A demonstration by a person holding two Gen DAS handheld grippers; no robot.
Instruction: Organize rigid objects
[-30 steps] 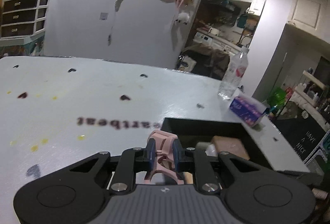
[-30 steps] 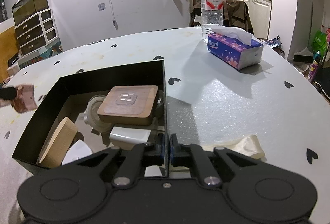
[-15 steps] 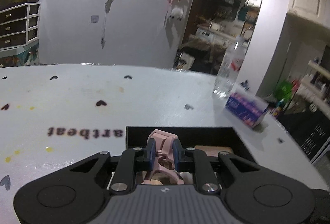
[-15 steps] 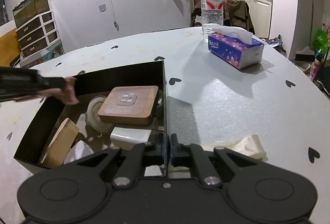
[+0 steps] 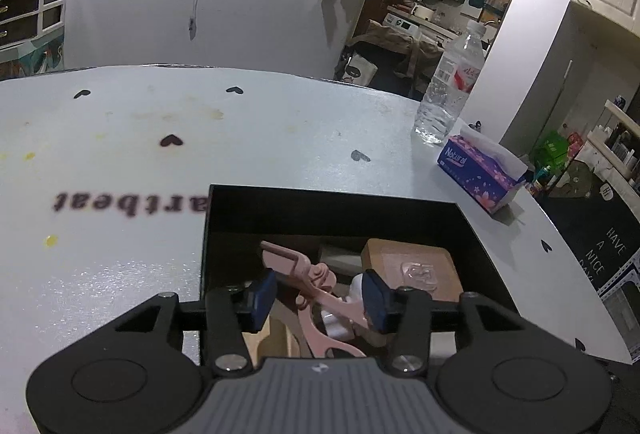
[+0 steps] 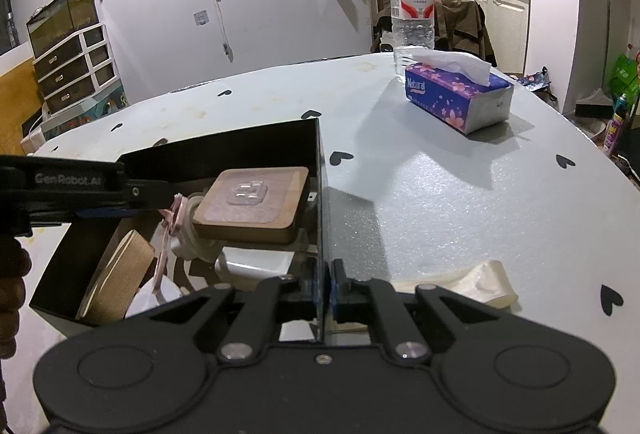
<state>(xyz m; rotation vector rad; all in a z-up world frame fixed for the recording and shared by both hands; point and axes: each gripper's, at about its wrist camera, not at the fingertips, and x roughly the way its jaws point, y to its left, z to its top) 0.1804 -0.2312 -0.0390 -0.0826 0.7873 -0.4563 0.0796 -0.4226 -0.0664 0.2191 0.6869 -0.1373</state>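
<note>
A black open box [image 5: 340, 204] sits on the white table and also shows in the right wrist view [image 6: 224, 154]. It holds a wooden block with a clear hook [image 6: 256, 202], a round wooden piece [image 6: 120, 274] and white items. My left gripper [image 5: 318, 298] is open over the box, and a pink eyelash curler [image 5: 308, 282] lies loose between its fingers, dropping into the box. My right gripper [image 6: 324, 284] is shut on the box's right wall.
A water bottle [image 6: 412, 10] and a purple tissue pack [image 6: 456, 98] stand at the table's far right. A cream plastic scrap [image 6: 480, 282] lies right of the box. The table edge curves away on the right.
My left gripper moved over the box and opened, letting go of the pink eyelash curler. My right gripper has kept hold of the box wall.
</note>
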